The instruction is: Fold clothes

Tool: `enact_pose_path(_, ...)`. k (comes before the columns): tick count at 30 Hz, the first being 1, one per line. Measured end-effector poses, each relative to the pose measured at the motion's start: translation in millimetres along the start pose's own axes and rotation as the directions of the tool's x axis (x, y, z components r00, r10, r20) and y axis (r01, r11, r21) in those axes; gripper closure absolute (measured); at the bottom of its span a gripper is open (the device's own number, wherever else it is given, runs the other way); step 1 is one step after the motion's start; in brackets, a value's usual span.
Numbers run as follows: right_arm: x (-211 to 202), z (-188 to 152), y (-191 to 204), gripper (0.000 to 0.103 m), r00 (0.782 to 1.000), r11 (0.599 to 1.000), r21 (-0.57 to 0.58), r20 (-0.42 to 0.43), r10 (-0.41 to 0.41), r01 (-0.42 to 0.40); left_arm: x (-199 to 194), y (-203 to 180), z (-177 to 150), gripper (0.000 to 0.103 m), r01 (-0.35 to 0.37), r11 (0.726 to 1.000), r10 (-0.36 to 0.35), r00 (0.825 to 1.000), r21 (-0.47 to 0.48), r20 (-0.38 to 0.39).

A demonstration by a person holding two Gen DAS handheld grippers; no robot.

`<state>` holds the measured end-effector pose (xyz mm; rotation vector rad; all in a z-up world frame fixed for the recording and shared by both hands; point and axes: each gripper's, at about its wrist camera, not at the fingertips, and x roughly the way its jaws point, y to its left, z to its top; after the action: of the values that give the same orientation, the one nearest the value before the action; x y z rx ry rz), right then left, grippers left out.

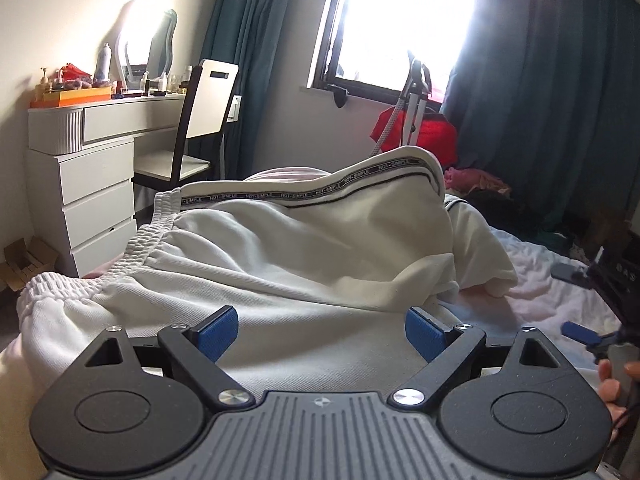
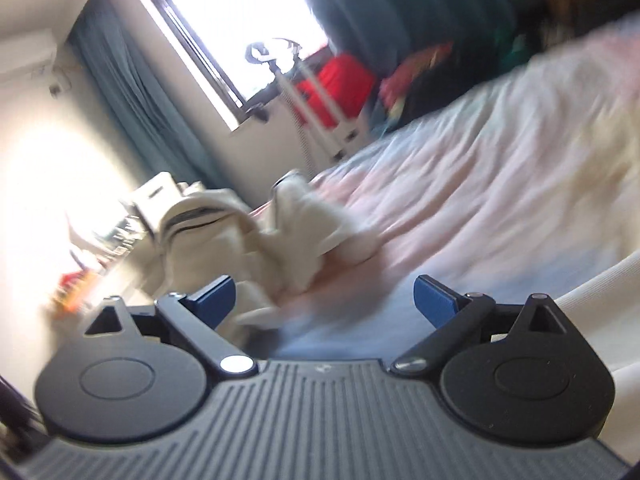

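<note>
Indoors on a bed spread with a pale pink sheet, cream sweatpants lie partly folded, the elastic waistband toward the bed's left edge and a leg with a black lettered stripe doubled back over the top. Low over the fabric, the left gripper hovers with its blue-padded fingers spread wide, nothing between them. At the right edge of the left wrist view, a hand grips the handle of the right gripper. In the tilted, motion-blurred right wrist view, the right gripper also has its fingers wide apart and empty, with the sweatpants bunched ahead of it near the bed's left edge and bare sheet stretching away to the right. Behind the bed, a white dressing counter crowded with bottles stands beside a chair, and teal curtains frame a bright window.
</note>
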<state>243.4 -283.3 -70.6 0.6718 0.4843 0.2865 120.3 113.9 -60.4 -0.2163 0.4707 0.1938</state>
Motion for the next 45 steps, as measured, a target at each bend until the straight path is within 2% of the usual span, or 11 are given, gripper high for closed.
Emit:
enact_pose_path(3,55.9,-9.4,-1.1,0.006,0.998,0.976,0.210,-0.002,0.058,-0.056,17.0,0.7,-1.6,0.011,-0.033,0.999,0.032,0.999,0.017,0.027)
enact_pose_path(6,107.9,-15.6,1.9,0.008,1.000,0.953,0.302,0.006,0.022,-0.023,36.3,8.7,-2.9,0.011,-0.107,0.994,0.106,0.993,0.016,0.048)
enact_pose_path(11,161.3,-8.7,0.3,0.047,0.994,0.941,0.325,0.022,-0.110,0.097,57.2,28.1,-5.4,0.011,-0.128,0.988,0.132,0.990,-0.085,0.045)
enact_pose_path(12,163.2,-3.7,-2.8,0.078,0.989,0.936,0.328,0.031,-0.142,0.125,60.1,27.2,-5.8,0.011,-0.131,0.988,0.135,0.990,-0.076,0.040)
enact_pose_path(13,160.9,3.4,-7.2,0.091,0.985,0.931,0.337,0.048,-0.167,0.141,63.1,26.1,-6.2,0.011,-0.135,0.989,0.137,0.990,-0.066,0.035)
enact_pose_path(18,117.6,58.0,-7.0,0.092,0.949,0.951,0.193,0.156,-0.274,0.243,62.2,24.6,-4.1,0.011,-0.126,0.991,0.128,0.991,-0.053,0.039)
enact_pose_path(21,74.7,90.9,-3.6,0.093,0.906,0.931,0.123,0.216,-0.363,0.344,56.7,26.4,-1.5,0.011,-0.104,0.992,0.108,0.993,-0.077,0.050)
enact_pose_path(27,-16.7,169.9,16.2,0.094,0.786,0.865,0.053,0.394,-0.477,0.498,32.6,28.0,5.2,0.011,-0.094,0.991,0.101,0.992,-0.090,0.074)
enact_pose_path(33,-100.1,208.3,-10.0,0.095,0.683,0.814,0.139,0.475,-0.554,0.564,17.0,26.2,7.7,0.011,-0.080,0.994,0.087,0.993,-0.081,0.085)
enact_pose_path(37,-130.8,183.3,-72.2,0.094,0.700,0.801,0.233,0.393,-0.597,0.552,13.2,23.6,6.7,0.011,-0.076,0.996,0.080,0.993,-0.050,0.083)
enact_pose_path(45,-157.6,93.7,-176.9,0.094,0.822,0.817,0.400,0.221,-0.525,0.414,17.1,7.6,-0.7,0.011,-0.066,0.997,0.064,0.995,0.032,0.074)
